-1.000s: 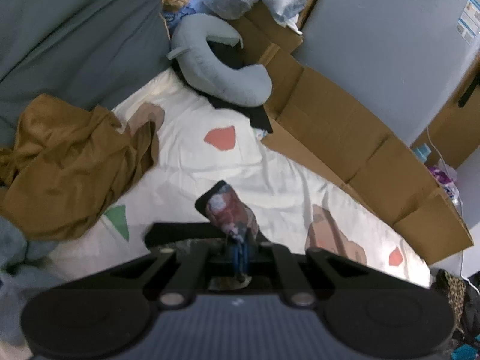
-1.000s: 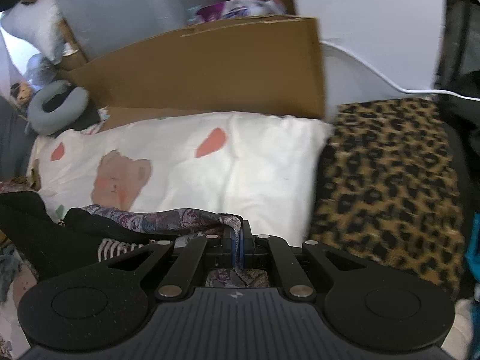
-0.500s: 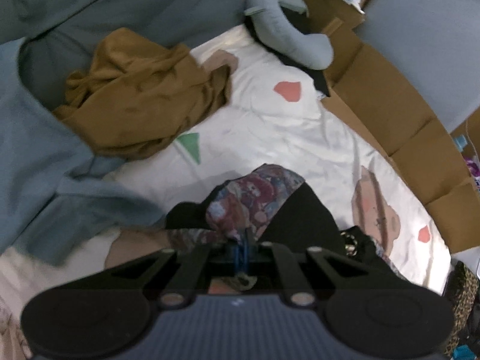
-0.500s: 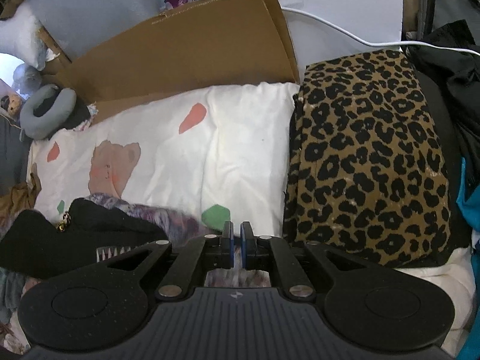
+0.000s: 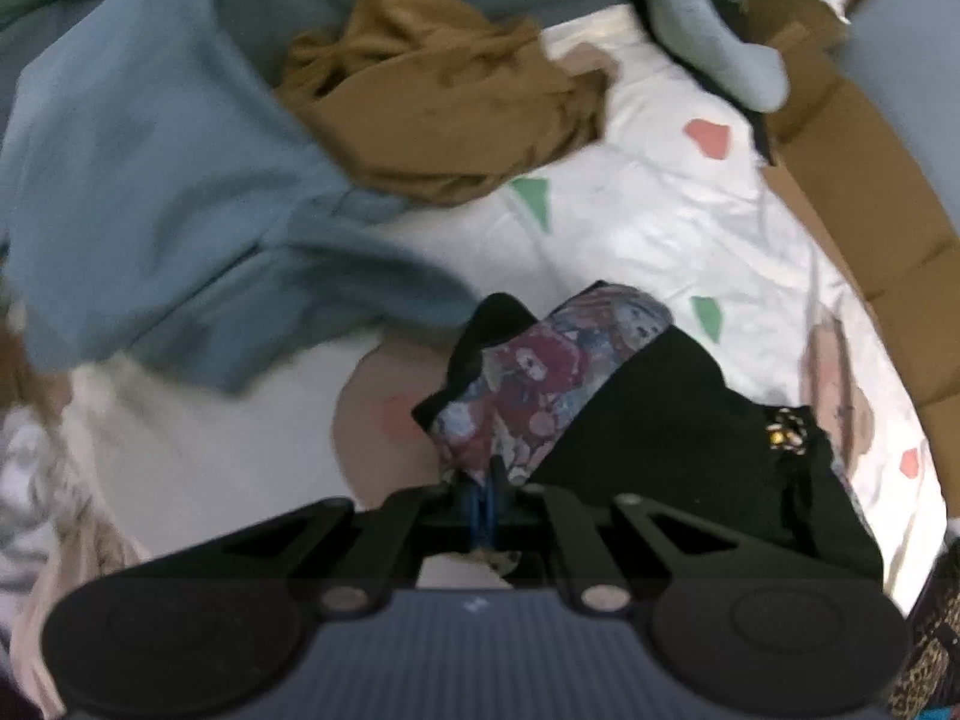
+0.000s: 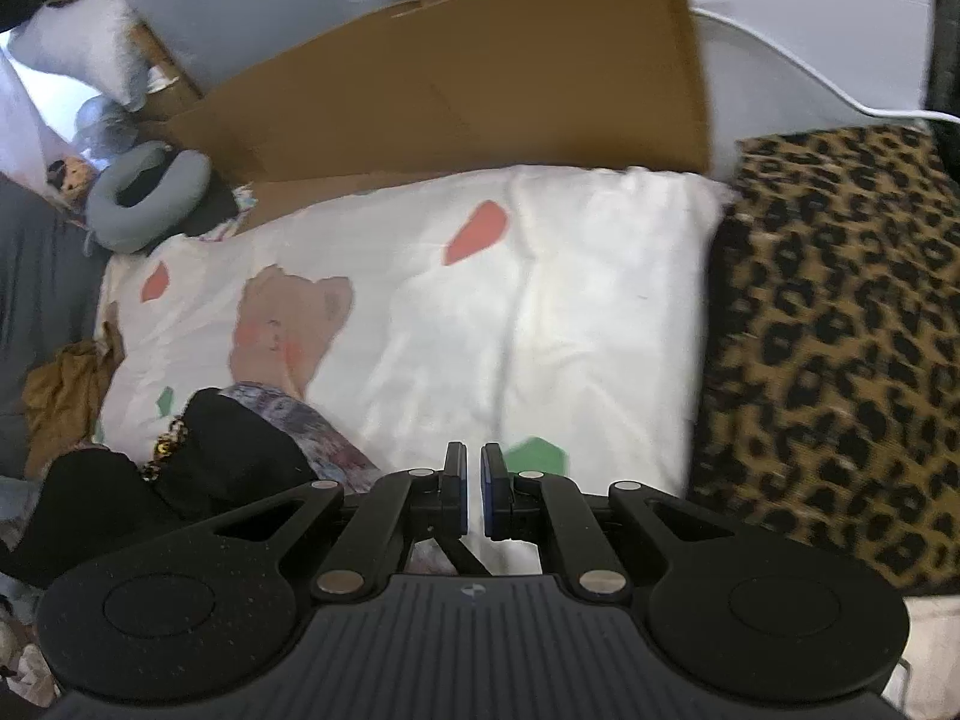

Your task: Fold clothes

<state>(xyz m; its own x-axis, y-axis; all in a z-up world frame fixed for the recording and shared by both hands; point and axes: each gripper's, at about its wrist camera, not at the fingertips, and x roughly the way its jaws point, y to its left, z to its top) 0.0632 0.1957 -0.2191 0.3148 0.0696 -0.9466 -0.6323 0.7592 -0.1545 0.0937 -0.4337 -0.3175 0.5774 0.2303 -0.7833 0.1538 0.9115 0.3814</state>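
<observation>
The left claw [image 5: 483, 495] is pinched tight on an edge of the floral-and-black garment [image 5: 600, 396], which lies bunched on the cream printed bedsheet [image 5: 660, 228]. Beyond the garment lie a blue-grey cloth [image 5: 150, 180] and a brown garment [image 5: 444, 102], both near it. The right claw [image 6: 474, 495] holds nothing, its pads parted by only a narrow slit; the garment [image 6: 240, 450] lies just to its left. Ahead of that claw the sheet is bare up to the cardboard [image 6: 480, 72]; a leopard-print cloth [image 6: 840, 330] borders the sheet's right edge.
</observation>
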